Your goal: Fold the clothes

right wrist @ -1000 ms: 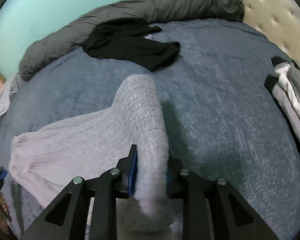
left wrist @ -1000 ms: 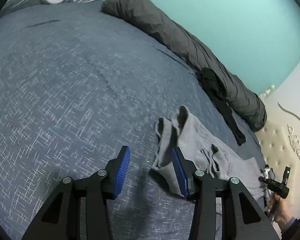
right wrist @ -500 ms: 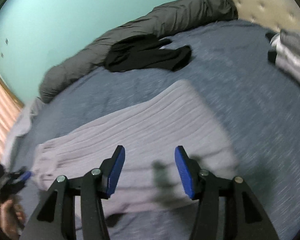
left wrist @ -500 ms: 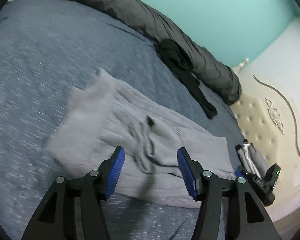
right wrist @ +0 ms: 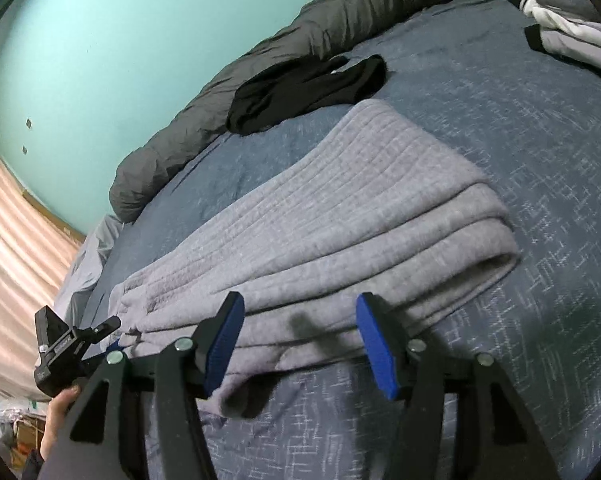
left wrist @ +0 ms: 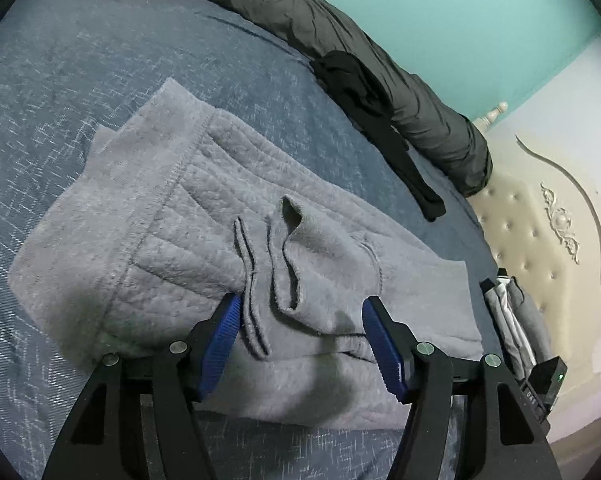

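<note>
Across the centre of both frames lay the grey garment (left wrist: 204,216), a quilted fleece piece folded into a long band on the blue bedspread (left wrist: 60,60); its doubled, rounded end sat right of centre in the right wrist view (right wrist: 380,208), its waistband, drawcord and loose flaps at lower centre in the left wrist view.

Left gripper (left wrist: 300,340): blue pads spread wide, holding nothing, poised low over the drawcord end.
Right gripper (right wrist: 300,340): blue pads likewise apart and empty, at the near long edge of the garment.

Other items: black garment (right wrist: 304,92) in the upper middle, lying against a dark grey rolled duvet (right wrist: 340,20); stack of folded clothes (right wrist: 572,36) at the upper right edge; tufted headboard (left wrist: 540,248) at right.

Step judged: between folds, one lengthwise fold apparently laid down. Next move would call for both grippers to pinch an end or edge through all layers and carry it across evenly, keeping the loose flaps tucked.
</note>
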`<state>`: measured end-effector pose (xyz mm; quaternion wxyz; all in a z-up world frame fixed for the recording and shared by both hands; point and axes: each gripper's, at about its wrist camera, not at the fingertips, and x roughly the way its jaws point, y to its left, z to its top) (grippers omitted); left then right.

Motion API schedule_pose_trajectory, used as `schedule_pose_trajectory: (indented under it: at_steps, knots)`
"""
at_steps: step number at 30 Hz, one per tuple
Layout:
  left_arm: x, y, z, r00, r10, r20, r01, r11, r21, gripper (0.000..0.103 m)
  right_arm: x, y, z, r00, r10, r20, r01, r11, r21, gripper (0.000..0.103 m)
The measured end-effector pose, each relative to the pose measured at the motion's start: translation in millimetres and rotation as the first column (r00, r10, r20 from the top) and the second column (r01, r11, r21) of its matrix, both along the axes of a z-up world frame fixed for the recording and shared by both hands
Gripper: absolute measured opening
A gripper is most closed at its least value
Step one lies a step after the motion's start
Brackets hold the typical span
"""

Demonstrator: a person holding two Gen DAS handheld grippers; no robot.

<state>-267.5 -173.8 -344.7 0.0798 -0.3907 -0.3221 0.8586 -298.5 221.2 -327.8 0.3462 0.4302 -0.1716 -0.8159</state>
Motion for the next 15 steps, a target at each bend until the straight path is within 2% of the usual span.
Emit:
schedule_pose_trajectory:
  at_steps: [1,2,3,6,10,15]
  knots:
    - [-0.2,-0.1,-0.3,1.000,-0.007,0.002,0.007,1.000,0.002,0.031,-0.8,0.0,-1.6,1.000,0.001,0.009,-0.001,1.000,-0.005,0.059]
    - [-0.3,0.1,-1.3,1.000,-0.011,0.005,0.011,1.000,0.001,0.019,-1.9,-0.4,-3.2,1.000,0.004,0.020,-0.004,1.000,-0.009,0.059]
    - [-0.9,0.8,-2.7,1.000,-0.013,0.006,0.013,1.000,0.001,0.014,-2.9,-0.7,-3.8,1.000,0.005,0.024,-0.005,1.000,-0.012,0.059]
    - [-0.1,2.5,3.7,0.999,-0.029,-0.018,0.028,0.999,-0.018,0.010,-2.9,-2.3,-2.0,1.000,0.009,0.011,-0.009,1.000,-0.012,0.060]
    - [3.9,1.9,29.0,0.995,-0.037,-0.094,0.032,0.998,-0.059,0.009,-3.7,-1.9,0.9,1.000,0.015,0.004,-0.015,1.000,-0.025,0.060]
    - [11.7,-25.7,38.1,0.991,0.043,-0.123,-0.049,0.998,-0.050,0.009,-5.1,0.4,5.5,1.000,0.015,-0.011,-0.015,0.999,-0.038,0.060]
